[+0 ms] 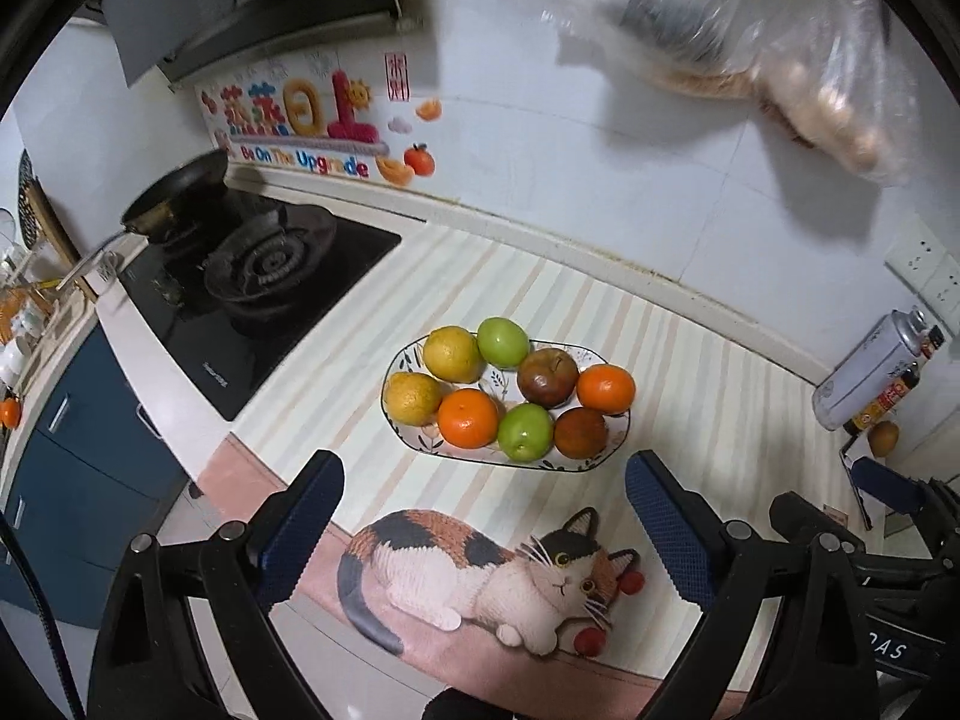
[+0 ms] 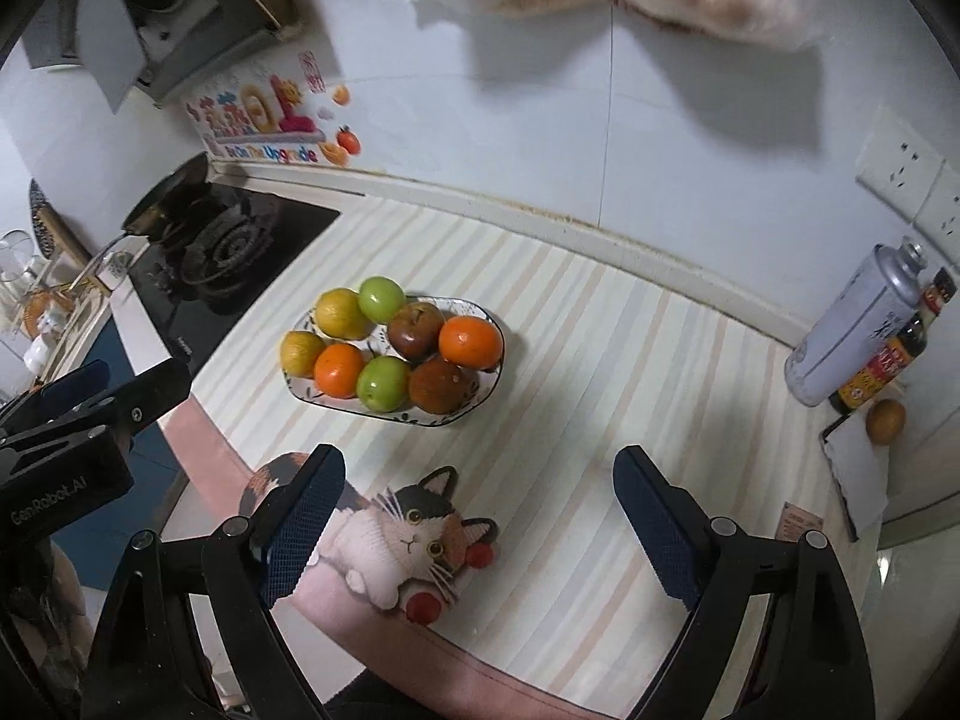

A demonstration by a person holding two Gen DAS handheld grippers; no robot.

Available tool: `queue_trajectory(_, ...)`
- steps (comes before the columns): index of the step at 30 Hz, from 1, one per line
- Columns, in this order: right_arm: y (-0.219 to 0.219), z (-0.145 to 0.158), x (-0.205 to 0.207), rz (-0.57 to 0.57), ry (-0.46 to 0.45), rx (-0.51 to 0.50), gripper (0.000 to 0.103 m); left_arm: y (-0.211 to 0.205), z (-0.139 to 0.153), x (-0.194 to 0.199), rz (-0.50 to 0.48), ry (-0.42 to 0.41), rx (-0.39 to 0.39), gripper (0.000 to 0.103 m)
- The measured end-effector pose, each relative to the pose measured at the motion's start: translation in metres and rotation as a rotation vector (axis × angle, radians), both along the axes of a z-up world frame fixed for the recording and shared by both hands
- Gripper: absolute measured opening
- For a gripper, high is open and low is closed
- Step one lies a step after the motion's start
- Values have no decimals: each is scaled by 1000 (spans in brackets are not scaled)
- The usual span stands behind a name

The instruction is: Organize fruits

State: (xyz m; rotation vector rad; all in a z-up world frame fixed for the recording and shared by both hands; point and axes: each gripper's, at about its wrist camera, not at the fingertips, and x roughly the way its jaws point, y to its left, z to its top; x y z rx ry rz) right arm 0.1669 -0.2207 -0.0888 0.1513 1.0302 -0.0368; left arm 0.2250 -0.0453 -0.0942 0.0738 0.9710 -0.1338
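Note:
A patterned white plate sits on the striped counter mat and holds several fruits: two yellow citrus, two oranges, two green apples and two dark red-brown fruits. My left gripper is open and empty, hovering in front of the plate. My right gripper is open and empty, in front and right of the plate. A lone brown fruit lies at the far right by the bottles.
A gas stove with a black pan is at the left. A silver can and a sauce bottle stand at the right wall. A plastic bag hangs above. A cat picture is on the mat's front.

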Motion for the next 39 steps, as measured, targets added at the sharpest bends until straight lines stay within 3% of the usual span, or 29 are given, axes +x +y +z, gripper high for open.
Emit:
queue_trajectory(6, 4, 36, -33, 15, -60, -8, 93, 7, 27, -26, 15, -43, -40, 96)
queue_trajectory(15, 12, 80, -63, 37, -123, -18, 93, 4, 53, -67, -14, -98, -29, 96)
queue_trajectory(25, 13, 101, -72, 39, -159, -12, 93, 8, 75, -85, -10, -149, -45, 96)
queue_trajectory(33, -1, 81, -61, 10, -116, 64, 97, 5, 68, -78, -11, -119, -54, 96)
queue_trajectory(36, -15, 50, -49, -2, -42, 111, 97, 0, 51, -66, -12, -68, -28, 103)
queue_trajectory(39, -28, -3, -33, -18, 65, 158, 97, -5, 20, -53, 8, -16, 25, 103)
